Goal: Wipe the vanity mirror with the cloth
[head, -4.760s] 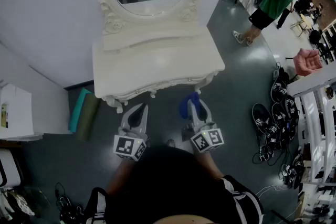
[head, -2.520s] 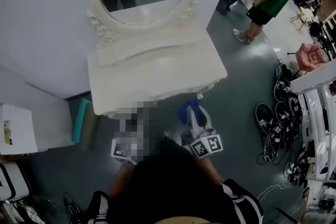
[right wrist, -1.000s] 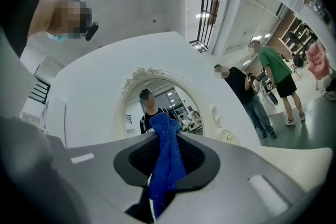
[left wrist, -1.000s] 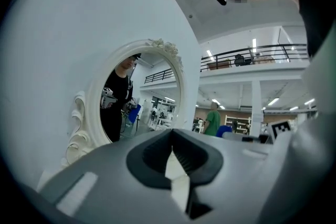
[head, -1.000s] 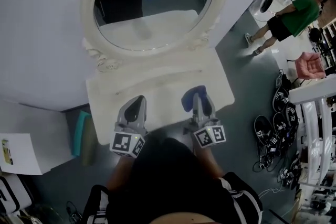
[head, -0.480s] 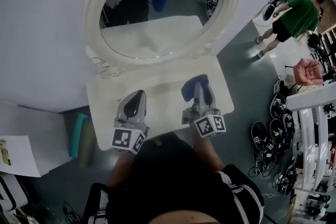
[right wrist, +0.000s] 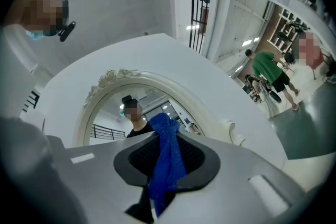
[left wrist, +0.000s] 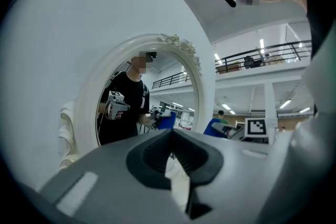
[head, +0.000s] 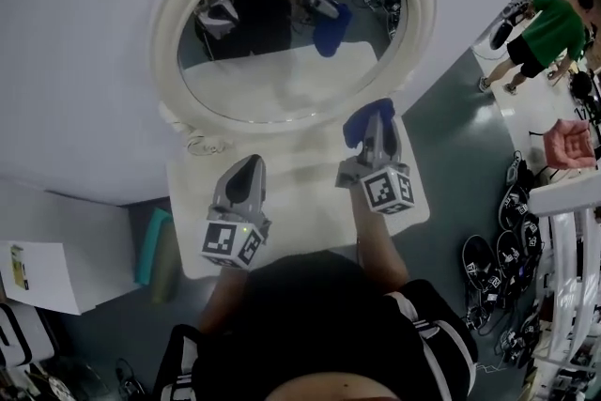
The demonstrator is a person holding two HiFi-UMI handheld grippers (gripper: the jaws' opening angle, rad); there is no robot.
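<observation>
The oval vanity mirror point(head: 282, 80) in its white carved frame stands on the white vanity table point(head: 300, 202). A blue cloth point(head: 362, 119) is pinched in my right gripper point(head: 373, 125), which is raised over the table's right side, just below the mirror's lower right rim and apart from the glass. In the right gripper view the cloth point(right wrist: 167, 155) hangs out of the shut jaws in front of the mirror point(right wrist: 113, 113). My left gripper point(head: 247, 176) hovers over the table's left half, shut and empty, pointing at the mirror point(left wrist: 142, 107).
A person in a green shirt point(head: 549, 23) stands at the far right. Shoes point(head: 512, 249), a pink chair point(head: 575, 144) and white shelving point(head: 573, 230) fill the right side. A teal bundle point(head: 155, 244) and a white box point(head: 38, 268) sit left of the vanity.
The vanity has come closer and both grippers now hang over its top. The right gripper has risen with the cloth toward the mirror's lower right; the left has barely moved.
</observation>
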